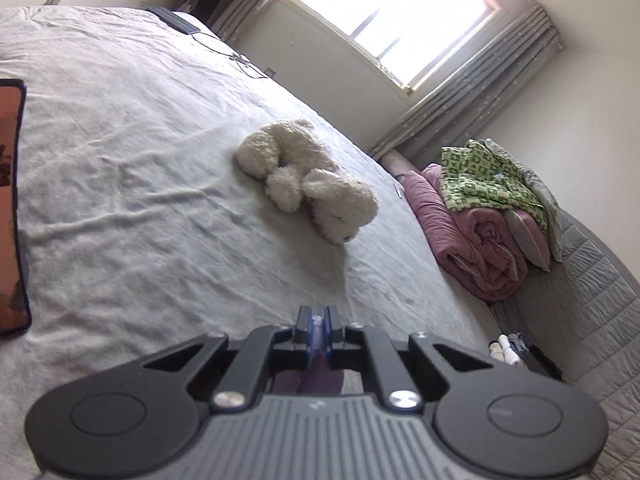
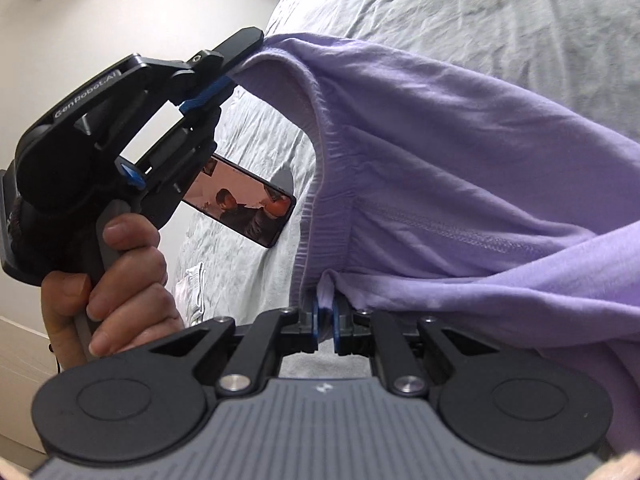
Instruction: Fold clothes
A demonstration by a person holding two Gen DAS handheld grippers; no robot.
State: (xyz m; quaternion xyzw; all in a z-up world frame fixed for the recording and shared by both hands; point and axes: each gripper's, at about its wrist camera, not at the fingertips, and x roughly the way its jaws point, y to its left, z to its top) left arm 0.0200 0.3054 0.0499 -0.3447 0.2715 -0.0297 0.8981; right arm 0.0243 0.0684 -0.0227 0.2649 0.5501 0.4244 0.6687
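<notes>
Left wrist view: the left tool (image 1: 319, 330) pinches a fold of purple garment (image 1: 318, 376) between its blue pads. Beyond it, one white plush toy (image 1: 308, 178) lies on the wrinkled grey bed (image 1: 120, 152). One phone (image 1: 12, 204) sits at the left edge. A pile of pink bedding (image 1: 476, 236), topped by one green patterned cloth (image 1: 488, 178), rests at the right, below a bright curtained window (image 1: 396, 16).

Right wrist view: the right tool (image 2: 326, 320) nips the purple garment's ribbed hem. The left tool, held by one hand (image 2: 120, 280), grips the far corner, stretching the garment above the bed.
</notes>
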